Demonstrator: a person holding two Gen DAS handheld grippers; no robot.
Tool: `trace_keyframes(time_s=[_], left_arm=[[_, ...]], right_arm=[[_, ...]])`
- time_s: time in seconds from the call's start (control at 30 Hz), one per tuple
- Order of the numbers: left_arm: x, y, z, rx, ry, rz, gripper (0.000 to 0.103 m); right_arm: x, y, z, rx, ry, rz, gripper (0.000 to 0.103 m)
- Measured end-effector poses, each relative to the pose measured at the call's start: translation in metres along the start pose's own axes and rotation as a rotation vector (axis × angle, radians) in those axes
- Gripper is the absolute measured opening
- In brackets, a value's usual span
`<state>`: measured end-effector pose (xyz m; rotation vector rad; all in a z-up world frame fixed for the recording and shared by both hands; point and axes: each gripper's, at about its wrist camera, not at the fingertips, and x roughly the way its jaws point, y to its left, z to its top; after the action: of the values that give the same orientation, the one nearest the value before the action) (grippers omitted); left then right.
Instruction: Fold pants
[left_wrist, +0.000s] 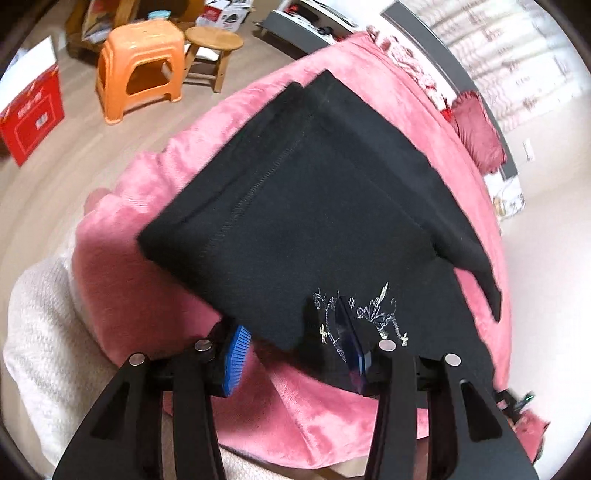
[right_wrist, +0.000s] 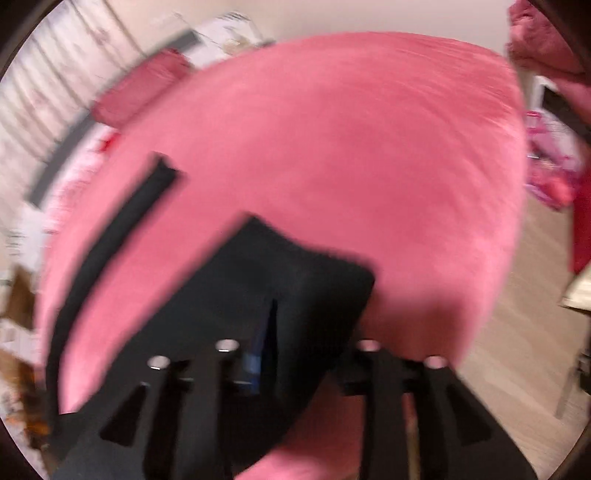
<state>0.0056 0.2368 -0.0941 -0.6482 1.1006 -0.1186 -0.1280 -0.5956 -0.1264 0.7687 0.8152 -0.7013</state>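
Pink plush blanket covers the bed. On it lie the black pants, folded, long axis running away from both tongs. Left tongs stand open at the near edge with the silver embroidery. Right tongs: blurred, fabric between them, I cannot tell.

Black pants lie on the pink-blanketed bed.

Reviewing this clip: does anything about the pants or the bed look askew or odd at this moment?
Mildly. The black pants lie folded but skewed on the pink blanket, and one black strip trails loose past the fold's right edge. The right wrist view is too blurred to judge more.
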Motion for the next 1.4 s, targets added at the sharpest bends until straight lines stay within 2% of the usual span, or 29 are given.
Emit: trace_keyframes(time_s=[0.03, 0.07, 0.1, 0.13, 0.17, 0.2, 0.27, 0.3, 0.47, 0.63, 0.73, 0.87, 0.97, 1.1, 1.4], left_arm=[[-0.004, 0.002, 0.0, -0.014, -0.01, 0.0, 0.044], [-0.013, 0.006, 0.002, -0.027, -0.034, 0.009, 0.044], [-0.02, 0.009, 0.002, -0.031, -0.06, 0.018, 0.045], [-0.028, 0.011, 0.004, -0.031, -0.093, 0.033, 0.058], [-0.04, 0.013, 0.007, -0.028, -0.149, 0.063, 0.069], [-0.05, 0.014, 0.009, -0.031, -0.208, 0.105, 0.088], [-0.066, 0.014, 0.015, -0.038, -0.32, 0.152, 0.091], [-0.068, 0.013, 0.021, -0.039, -0.34, 0.158, 0.091], [-0.045, -0.009, 0.05, -0.011, -0.301, 0.131, 0.091], [-0.004, -0.056, 0.073, 0.125, -0.232, 0.099, 0.091], [0.026, -0.082, 0.091, 0.211, -0.191, 0.1, 0.091], [0.064, -0.11, 0.124, 0.291, -0.156, 0.119, 0.091], [0.088, -0.119, 0.151, 0.331, -0.157, 0.16, 0.091], [0.116, -0.122, 0.193, 0.326, -0.171, 0.225, 0.091], [0.16, -0.118, 0.262, 0.261, -0.182, 0.277, 0.091]], right_arm=[[-0.001, -0.007, -0.001, 0.037, -0.021, -0.022, 0.049], [-0.004, -0.011, 0.0, 0.067, -0.045, -0.037, 0.054], [-0.012, -0.014, 0.0, 0.097, -0.083, -0.082, 0.065], [-0.022, -0.013, -0.001, 0.117, -0.127, -0.118, 0.069], [-0.031, -0.007, -0.002, 0.123, -0.162, -0.115, 0.072], [-0.036, 0.001, -0.003, 0.115, -0.182, -0.094, 0.073], [-0.045, 0.03, -0.009, 0.027, -0.193, -0.017, 0.073], [-0.046, 0.046, -0.015, -0.027, -0.186, 0.018, 0.074], [-0.027, 0.15, -0.058, -0.288, -0.073, 0.211, 0.087], [-0.003, 0.22, -0.109, -0.452, 0.002, 0.298, 0.092], [0.017, 0.25, -0.13, -0.532, 0.005, 0.316, 0.094], [0.032, 0.267, -0.148, -0.656, -0.043, 0.255, 0.101], [0.041, 0.27, -0.164, -0.693, -0.06, 0.232, 0.101], [0.043, 0.276, -0.168, -0.689, -0.057, 0.235, 0.101], [0.039, 0.28, -0.18, -0.684, -0.065, 0.243, 0.101]])
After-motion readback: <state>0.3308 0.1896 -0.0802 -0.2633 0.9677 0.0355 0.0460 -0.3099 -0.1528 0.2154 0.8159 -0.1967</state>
